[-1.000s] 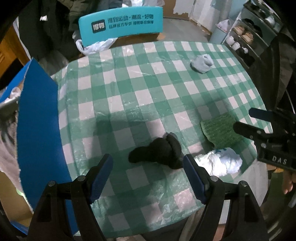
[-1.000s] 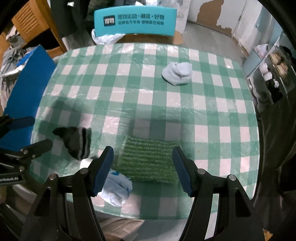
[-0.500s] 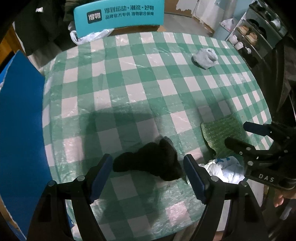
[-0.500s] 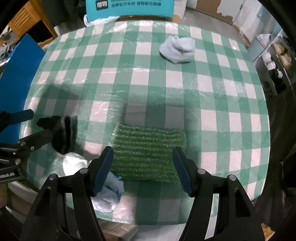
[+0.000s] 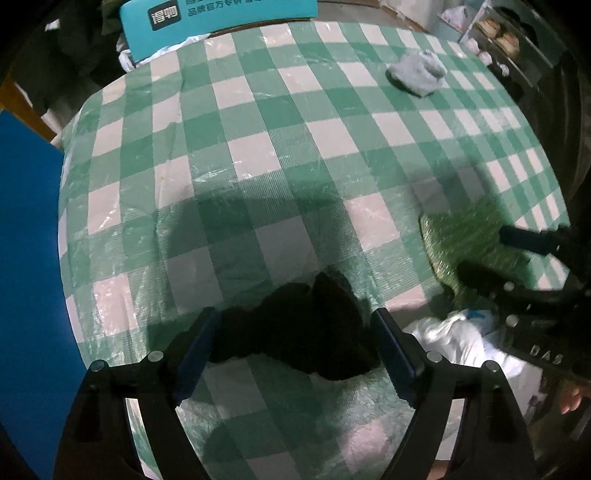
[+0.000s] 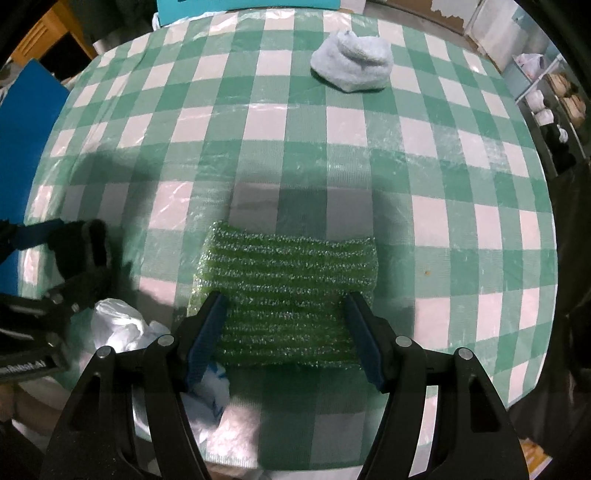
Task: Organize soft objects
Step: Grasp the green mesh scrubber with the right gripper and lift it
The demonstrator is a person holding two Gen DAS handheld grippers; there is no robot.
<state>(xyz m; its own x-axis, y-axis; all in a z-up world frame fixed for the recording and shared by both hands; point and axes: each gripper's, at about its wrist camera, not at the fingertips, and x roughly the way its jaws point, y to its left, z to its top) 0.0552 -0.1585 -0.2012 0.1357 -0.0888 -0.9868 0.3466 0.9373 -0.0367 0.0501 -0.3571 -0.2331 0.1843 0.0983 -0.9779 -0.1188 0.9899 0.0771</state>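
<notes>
Far left, a flat blue board (image 5: 29, 258) stands just beside the round table under its green-and-white checked plastic cloth (image 5: 258, 155). Next over, the left gripper (image 5: 295, 332) points straight down w/ its jaws opening — the blue pads straddle a crumpled black sock w/ grey stripes (image 5: 295, 332) lying near the table's front edge; the pads sit at the sock's two ends, and whether they touch it can't be told. From the right wrist view the same sock (image 6: 79, 247) shows its stripes, between that gripper's fingers at the left edge of frame. Just right of the sock, a scrunched white plastic bag w/ blue print (image 5: 465, 339) lies at the table's rim, touching the front corner of a green knitted scrubbing cloth, rectangular and glittery (image 6: 288, 288). The right gripper (image 6: 288, 317) is over that cloth, fingers apart — pads on either side of its near half, not visibly squeezing it; cloth flat on the table. Further back & right, a balled-up pale blue-grey sock (image 6: 351, 66) sits alone, well apart from the rest. Behind the table, a teal chair back w/ white lettering (image 5: 221, 18); at far right, a shelf rack w/ small items (image 6: 554, 103), too blurry to name.
</notes>
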